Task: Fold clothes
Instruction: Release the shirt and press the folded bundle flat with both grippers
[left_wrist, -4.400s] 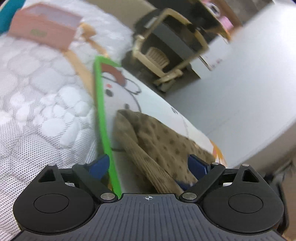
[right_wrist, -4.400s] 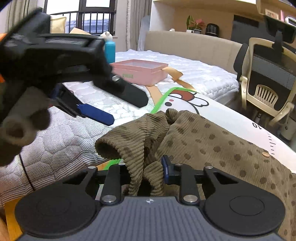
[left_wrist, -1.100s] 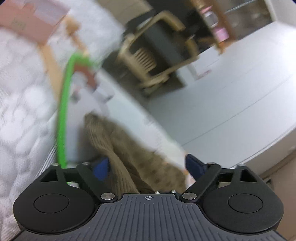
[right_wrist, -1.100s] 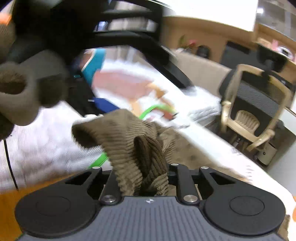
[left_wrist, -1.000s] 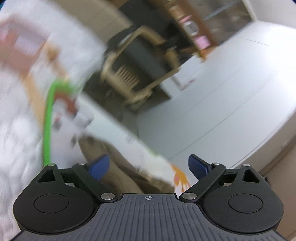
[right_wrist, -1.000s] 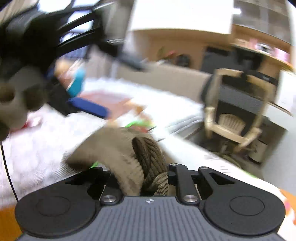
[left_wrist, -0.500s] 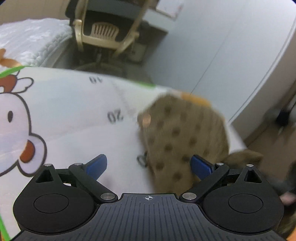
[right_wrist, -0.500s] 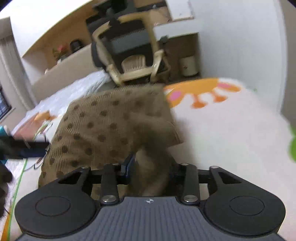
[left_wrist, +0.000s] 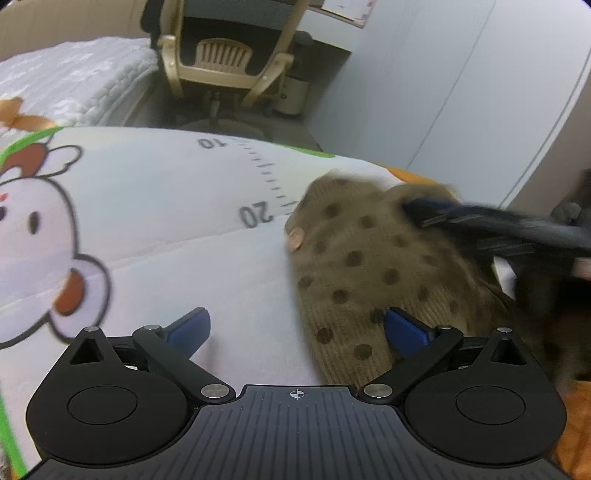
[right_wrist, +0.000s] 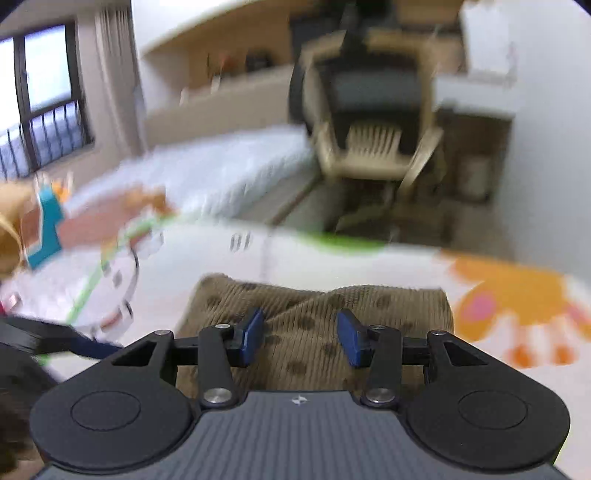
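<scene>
The olive-brown corduroy garment with dark polka dots (left_wrist: 354, 273) lies bunched on the white cartoon-printed mat (left_wrist: 177, 229) spread over the bed, close to the mat's edge that carries the printed ruler marks and near the corner with the orange animal print (right_wrist: 513, 295). A small copper-coloured button (left_wrist: 296, 235) shows on the garment's near-left border.

The left gripper (left_wrist: 295, 328) hangs low over the mat with its blue-tipped fingers (left_wrist: 190, 326) spread wide and holding nothing. One finger sits over bare white mat, the other (left_wrist: 404, 330) over the garment's lower edge; whether that one touches the cloth is hard to say.

The right gripper (right_wrist: 298, 334) is over the middle of the garment, its blue fingers (right_wrist: 251, 334) parted with a fold of corduroy lying in the gap below them, not pinched. In the left wrist view it reaches in from the right as a dark blurred bar (left_wrist: 498, 225) crossing the far side of the garment, with a bit of a person's hand (left_wrist: 581, 267) behind it at the picture's edge.

The right wrist view is smeared by motion. Beyond the far edge of the mat stands a beige-framed office chair with dark mesh back (left_wrist: 225, 55), beside the white quilted mattress (left_wrist: 70, 81). A grey-white cabinet wall (left_wrist: 461, 92) fills the right side of the room, and a barred window (right_wrist: 44, 99) shows on the left.
</scene>
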